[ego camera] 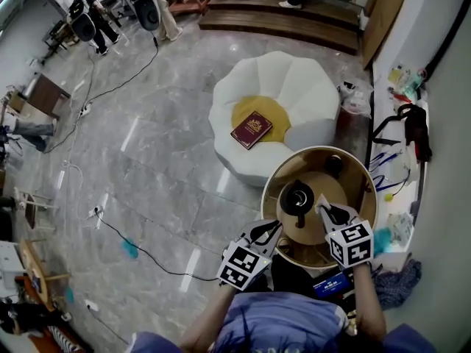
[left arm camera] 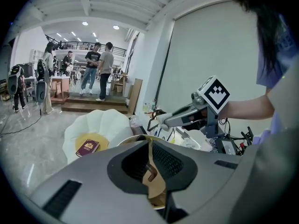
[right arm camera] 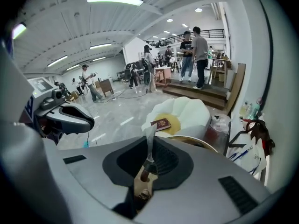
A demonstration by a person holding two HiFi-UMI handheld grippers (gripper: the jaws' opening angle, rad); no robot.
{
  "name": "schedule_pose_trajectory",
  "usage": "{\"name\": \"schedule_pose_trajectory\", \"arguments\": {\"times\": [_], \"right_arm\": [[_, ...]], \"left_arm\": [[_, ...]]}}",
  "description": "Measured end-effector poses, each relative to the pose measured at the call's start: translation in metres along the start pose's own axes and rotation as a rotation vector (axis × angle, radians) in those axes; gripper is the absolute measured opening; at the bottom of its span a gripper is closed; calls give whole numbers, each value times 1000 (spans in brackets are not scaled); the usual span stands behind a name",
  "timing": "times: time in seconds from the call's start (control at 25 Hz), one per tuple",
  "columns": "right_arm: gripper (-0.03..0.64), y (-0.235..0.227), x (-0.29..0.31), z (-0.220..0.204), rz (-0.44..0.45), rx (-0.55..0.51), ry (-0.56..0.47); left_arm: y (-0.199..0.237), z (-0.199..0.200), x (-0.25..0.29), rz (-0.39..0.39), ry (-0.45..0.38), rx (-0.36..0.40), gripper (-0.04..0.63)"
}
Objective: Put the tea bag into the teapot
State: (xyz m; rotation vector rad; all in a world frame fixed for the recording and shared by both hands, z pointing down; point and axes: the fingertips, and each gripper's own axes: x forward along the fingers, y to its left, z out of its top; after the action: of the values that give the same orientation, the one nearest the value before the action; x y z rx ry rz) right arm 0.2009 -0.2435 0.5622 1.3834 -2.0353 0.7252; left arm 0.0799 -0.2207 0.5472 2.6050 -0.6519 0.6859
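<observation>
Carrying the tea bag in toward the teapot; the drop itself is not yet done.

The right tool (right arm camera: pixel 149 147) is pressing shut on a thin pale sliver that I am taking for the tea bag (right arm camera: pixel 150 135), though it is showing only edge-on. That tool is hanging just to the near right of the black teapot (ego camera: pixel 298 197), which is standing about mid-way across the round surface (ego camera: pixel 358 190). The left tool (ego camera: pixel 266 232) is hovering at the near left rim, pressed together on nothing. No paper or string is showing at the teapot's top, and a small dark vessel (ego camera: pixel 333 165) is sitting on the far side. To my eye the next move is calling for centring the bag over the pot's narrow mouth and lowering it before the tool lets go.
</observation>
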Motion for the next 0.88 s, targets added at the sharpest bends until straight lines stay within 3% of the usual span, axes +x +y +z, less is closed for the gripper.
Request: {"name": "schedule_pose_trajectory", "arguments": {"times": [0.56,0.88], "right_arm": [[41,-14,112,-51,137,-333,247],[41,-14,160,-81,161,-531,352]], "left_arm": [[18,-15,43,17,48,-41,20],[23,-31,51,38,70,-86,20]]}}
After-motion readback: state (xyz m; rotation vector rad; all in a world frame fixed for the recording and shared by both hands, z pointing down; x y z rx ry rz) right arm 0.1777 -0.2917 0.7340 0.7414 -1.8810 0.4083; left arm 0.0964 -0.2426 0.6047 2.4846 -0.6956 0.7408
